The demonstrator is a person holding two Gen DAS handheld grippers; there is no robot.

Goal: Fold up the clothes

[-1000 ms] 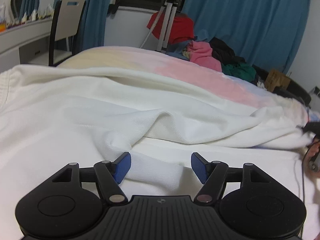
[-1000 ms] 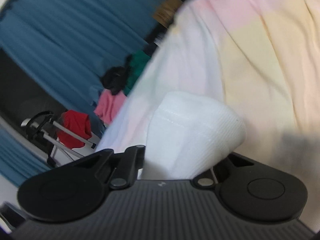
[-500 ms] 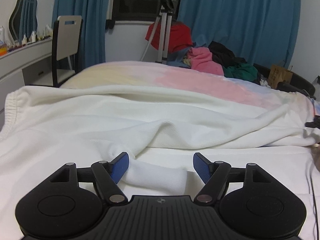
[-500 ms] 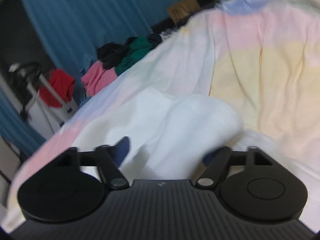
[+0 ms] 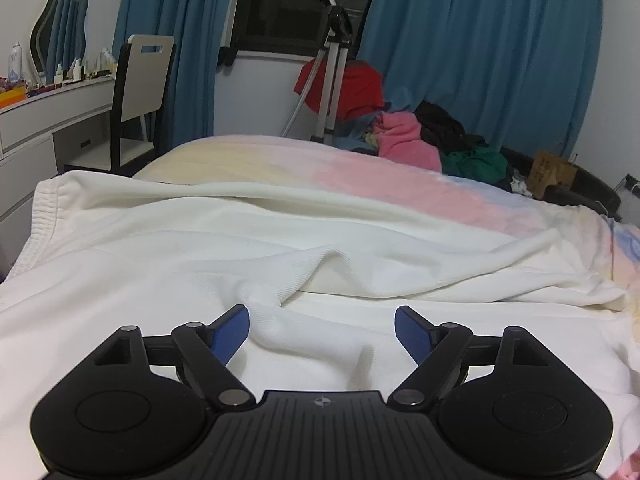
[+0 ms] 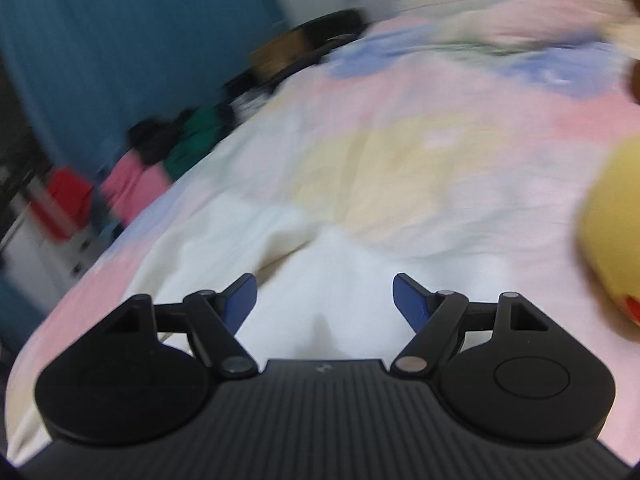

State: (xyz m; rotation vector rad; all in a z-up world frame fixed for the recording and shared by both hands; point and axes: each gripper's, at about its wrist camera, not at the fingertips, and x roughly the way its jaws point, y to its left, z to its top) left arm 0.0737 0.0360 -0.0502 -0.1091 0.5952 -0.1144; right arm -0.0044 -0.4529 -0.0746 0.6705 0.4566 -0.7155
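my left gripper (image 5: pixel 322 330) hangs low over a white garment (image 5: pixel 248 248) spread in folds across the bed (image 5: pixel 360 168), jaws wide apart with a ridge of the cloth between them, gripping nothing. my right gripper (image 6: pixel 324 300), in a blurred view, also has its jaws open and empty above the garment's edge, a yellow toy (image 6: pixel 612 232) off to the right.

Beyond my bed's pastel bedspread (image 5: pixel 360 172), blue curtains (image 5: pixel 480 60) frame a dark window (image 5: pixel 296 4). A tripod (image 5: pixel 332 80) stands below it beside a heap of red, pink, black and green clothing (image 5: pixel 404 136). To my left sit a white desk (image 5: pixel 48 112), a chair (image 5: pixel 140 92) and a wavy mirror (image 5: pixel 60 28). A blurred yellow shape (image 6: pixel 612 232), maybe a plush toy, lies on the bedspread.
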